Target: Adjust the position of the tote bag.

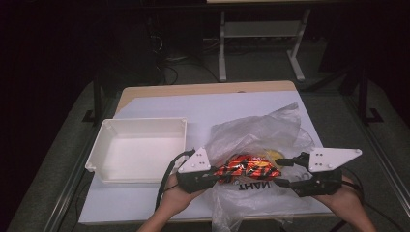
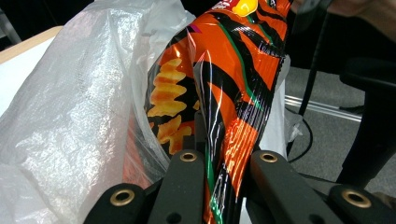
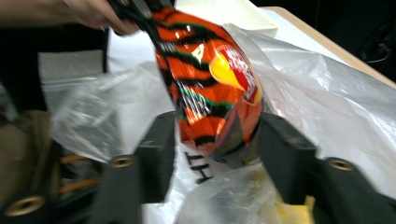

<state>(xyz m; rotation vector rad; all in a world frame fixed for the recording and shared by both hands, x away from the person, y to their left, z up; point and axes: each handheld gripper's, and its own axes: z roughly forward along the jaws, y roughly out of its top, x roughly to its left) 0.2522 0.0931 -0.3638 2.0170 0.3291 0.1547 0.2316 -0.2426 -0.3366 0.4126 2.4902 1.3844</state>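
An orange snack bag (image 1: 246, 168) with black stripes is held level above a clear plastic bag (image 1: 261, 130) near the table's front edge. My left gripper (image 1: 220, 175) is shut on the snack bag's left end. In the left gripper view the crimped foil (image 2: 233, 93) is pinched between the black jaws of my left gripper (image 2: 227, 158). My right gripper (image 1: 280, 172) stands open at the other end. In the right gripper view the snack bag's end (image 3: 210, 79) lies between the spread jaws of my right gripper (image 3: 219, 135), which do not press on it.
A white rectangular tray (image 1: 145, 122) sits on the left half of the table with nothing in it. A white sheet (image 1: 193, 104) covers the tabletop. The crumpled plastic bag (image 3: 327, 93) spreads under both grippers. Desk legs and cables stand beyond the far edge.
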